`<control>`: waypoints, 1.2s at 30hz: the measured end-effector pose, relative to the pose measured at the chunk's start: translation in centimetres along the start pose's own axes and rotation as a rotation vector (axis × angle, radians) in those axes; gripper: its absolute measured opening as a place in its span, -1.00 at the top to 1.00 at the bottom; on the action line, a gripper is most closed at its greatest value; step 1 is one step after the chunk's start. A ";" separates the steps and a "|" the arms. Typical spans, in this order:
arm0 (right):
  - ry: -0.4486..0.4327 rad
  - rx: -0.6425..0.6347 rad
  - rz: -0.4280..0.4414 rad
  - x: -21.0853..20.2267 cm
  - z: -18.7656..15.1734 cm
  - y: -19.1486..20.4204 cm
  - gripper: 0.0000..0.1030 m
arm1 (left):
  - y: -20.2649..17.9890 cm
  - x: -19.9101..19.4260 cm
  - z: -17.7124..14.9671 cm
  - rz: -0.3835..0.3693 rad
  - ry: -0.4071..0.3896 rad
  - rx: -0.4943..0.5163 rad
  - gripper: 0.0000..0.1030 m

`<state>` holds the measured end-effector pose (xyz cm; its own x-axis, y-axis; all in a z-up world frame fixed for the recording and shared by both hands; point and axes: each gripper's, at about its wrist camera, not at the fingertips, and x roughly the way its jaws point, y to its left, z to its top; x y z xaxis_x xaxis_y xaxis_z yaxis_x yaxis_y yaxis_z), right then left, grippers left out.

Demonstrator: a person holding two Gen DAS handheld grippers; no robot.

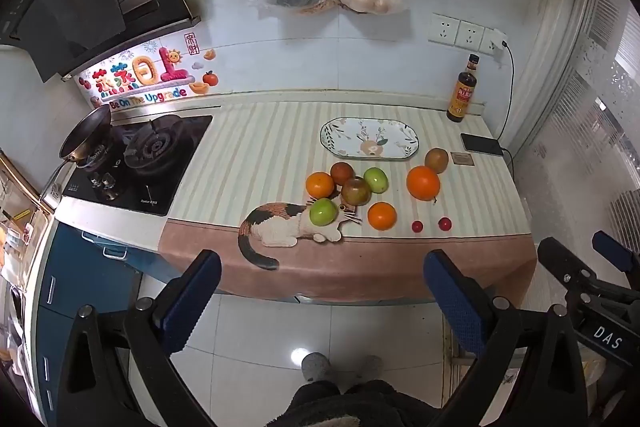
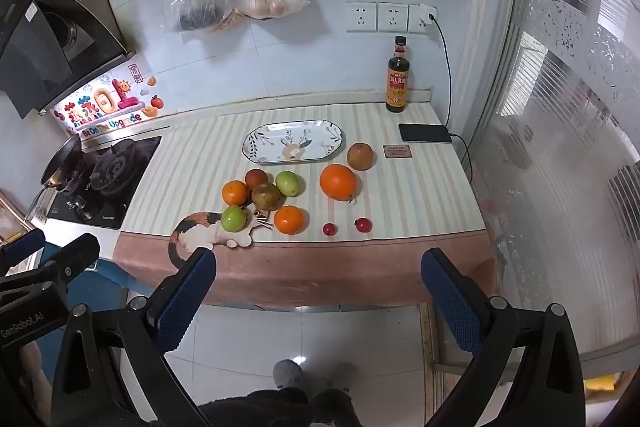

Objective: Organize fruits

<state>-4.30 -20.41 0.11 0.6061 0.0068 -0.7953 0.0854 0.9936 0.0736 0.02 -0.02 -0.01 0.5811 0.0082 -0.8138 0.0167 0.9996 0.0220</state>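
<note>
Several fruits lie loose on the striped counter cloth: a big orange (image 1: pixel 423 182) (image 2: pixel 337 181), smaller oranges (image 1: pixel 381 215) (image 2: pixel 290 219), green apples (image 1: pixel 323 211) (image 2: pixel 233 218), brownish fruits (image 1: pixel 355 191) (image 2: pixel 360 156) and two small red ones (image 1: pixel 444 223) (image 2: pixel 363 225). An empty oval patterned plate (image 1: pixel 369 139) (image 2: pixel 293 146) sits behind them. My left gripper (image 1: pixel 322 291) and right gripper (image 2: pixel 318 287) are both open and empty, held over the floor in front of the counter, well short of the fruit.
A gas stove (image 1: pixel 140 163) with a pan (image 1: pixel 86 135) is at the left. A sauce bottle (image 2: pixel 397 81), a phone on a cable (image 2: pixel 425 133) and a small card (image 2: pixel 397 150) stand at the back right. Bags and scissors hang on the wall.
</note>
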 end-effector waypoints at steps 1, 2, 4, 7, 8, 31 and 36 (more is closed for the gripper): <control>-0.004 0.001 0.000 0.0 0.1 -0.1 -1.00 | 0.0 -0.1 0.0 -0.004 -0.009 -0.001 -1.00; -0.005 0.001 0.001 0.0 0.1 -0.1 -1.00 | 0.0 -0.1 0.0 -0.004 -0.010 -0.002 -1.00; -0.009 0.002 0.002 0.0 0.3 -0.3 -1.00 | 0.0 -0.1 0.0 -0.004 -0.010 -0.001 -1.00; -0.016 -0.005 0.000 -0.5 0.0 0.2 -1.00 | -0.1 -0.1 0.0 -0.003 -0.011 -0.001 -1.00; -0.017 -0.005 -0.001 -0.5 0.0 0.3 -1.00 | -0.1 0.0 0.0 -0.004 -0.011 -0.001 -1.00; -0.017 -0.004 0.009 -0.4 0.1 0.1 -1.00 | -0.2 0.2 0.1 0.003 -0.007 0.003 -1.00; -0.015 -0.008 0.008 -0.3 0.1 0.2 -1.00 | -0.1 0.1 0.0 0.003 -0.007 0.005 -1.00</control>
<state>-4.38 -20.27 0.47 0.6188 0.0132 -0.7855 0.0738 0.9945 0.0748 0.11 -0.08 -0.12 0.5867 0.0108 -0.8097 0.0189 0.9995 0.0271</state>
